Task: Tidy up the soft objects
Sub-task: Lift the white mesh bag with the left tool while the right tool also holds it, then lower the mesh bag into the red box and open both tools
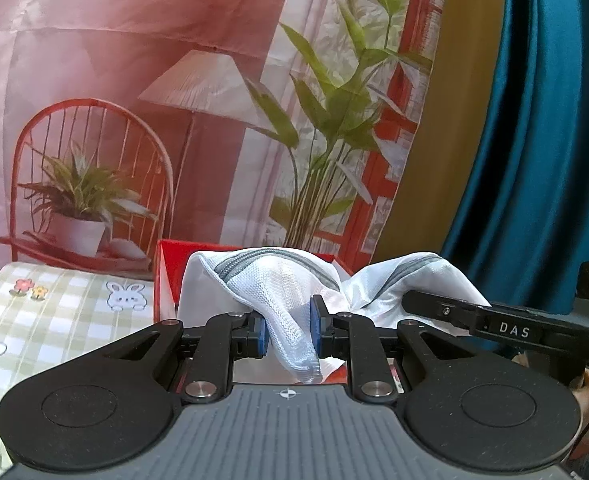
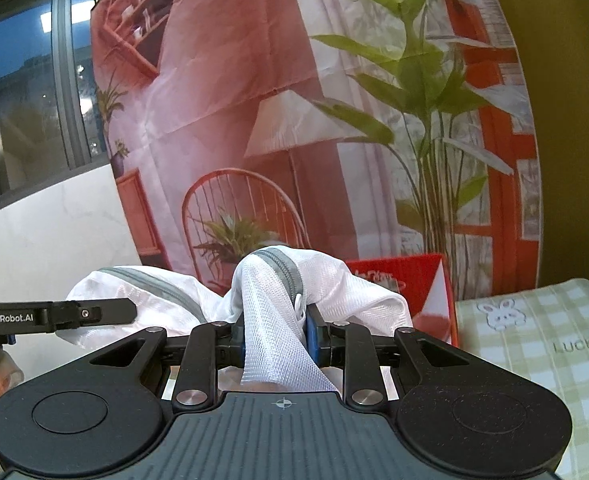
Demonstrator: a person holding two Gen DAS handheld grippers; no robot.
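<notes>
A white mesh laundry bag [image 1: 278, 280] with a grey zipper is held up between both grippers. My left gripper [image 1: 288, 330] is shut on one fold of the bag near its zipper edge. My right gripper [image 2: 274, 336] is shut on another fold of the same bag [image 2: 270, 320], by the zipper pull. The right gripper's finger [image 1: 474, 316] shows at the right of the left wrist view, against the bag. The left gripper's finger [image 2: 54, 314] shows at the left of the right wrist view. The bag hangs over a red box [image 1: 166, 272].
The red box [image 2: 426, 280] stands behind the bag. A green checked cloth with rabbit prints [image 1: 54, 312] covers the surface, also in the right wrist view [image 2: 534, 340]. A printed backdrop [image 1: 174, 100] hangs behind, a teal curtain [image 1: 534, 140] to the right.
</notes>
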